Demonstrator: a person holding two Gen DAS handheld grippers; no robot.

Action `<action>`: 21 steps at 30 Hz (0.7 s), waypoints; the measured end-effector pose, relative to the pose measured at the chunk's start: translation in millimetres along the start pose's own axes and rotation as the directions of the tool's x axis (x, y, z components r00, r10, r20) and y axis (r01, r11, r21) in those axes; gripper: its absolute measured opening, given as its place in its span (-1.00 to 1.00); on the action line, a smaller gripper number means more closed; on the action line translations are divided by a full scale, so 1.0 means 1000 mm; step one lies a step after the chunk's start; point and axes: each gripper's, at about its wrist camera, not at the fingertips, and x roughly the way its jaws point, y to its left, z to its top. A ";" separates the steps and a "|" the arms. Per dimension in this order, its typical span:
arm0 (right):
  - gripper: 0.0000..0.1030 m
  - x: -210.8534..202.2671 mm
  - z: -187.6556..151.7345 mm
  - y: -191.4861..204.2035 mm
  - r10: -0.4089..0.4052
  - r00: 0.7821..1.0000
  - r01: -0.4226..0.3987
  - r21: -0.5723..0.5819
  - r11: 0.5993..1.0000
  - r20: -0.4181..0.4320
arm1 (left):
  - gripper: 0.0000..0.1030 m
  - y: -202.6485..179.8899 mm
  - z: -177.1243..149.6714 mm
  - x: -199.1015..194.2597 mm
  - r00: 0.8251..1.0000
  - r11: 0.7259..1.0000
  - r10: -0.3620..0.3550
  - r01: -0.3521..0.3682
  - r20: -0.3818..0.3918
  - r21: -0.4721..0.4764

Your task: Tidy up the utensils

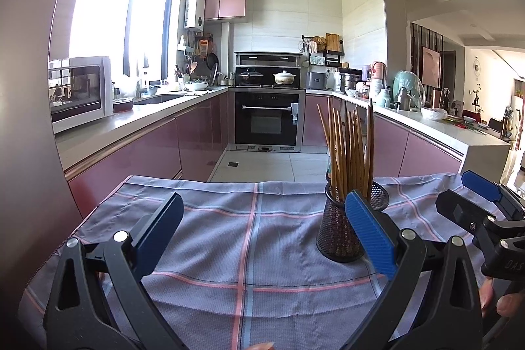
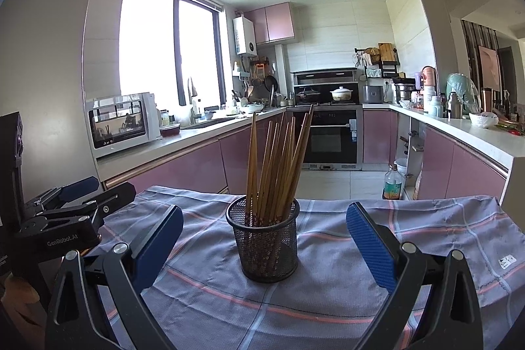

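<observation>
A checked cloth (image 2: 328, 300) covers the desk — chopsticks (image 2: 275, 166) upright in a mesh cup (image 2: 267, 246) mid-desk; left gripper (image 1: 262, 235) and right gripper (image 2: 264, 243) both hold jaws apart, empty.

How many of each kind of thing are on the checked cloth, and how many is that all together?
Mesh cups: 1
Chopsticks, standing in the cup: about 12; they overlap, so this is a rough count
Nothing else lies on the cloth. Both grippers, left and right, are open and empty.
Total: about 13
</observation>
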 end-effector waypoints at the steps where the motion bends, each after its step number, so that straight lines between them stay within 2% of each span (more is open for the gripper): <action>1: 0.87 0.000 0.000 0.000 0.000 1.000 0.000 0.000 1.000 0.002 | 0.89 0.000 0.000 0.000 1.000 1.000 0.000 0.000 0.001 0.000; 21: 0.87 -0.001 -0.002 0.002 0.014 1.000 -0.014 -0.002 1.000 0.013 | 0.89 0.000 0.000 -0.003 1.000 1.000 0.004 -0.004 0.009 -0.001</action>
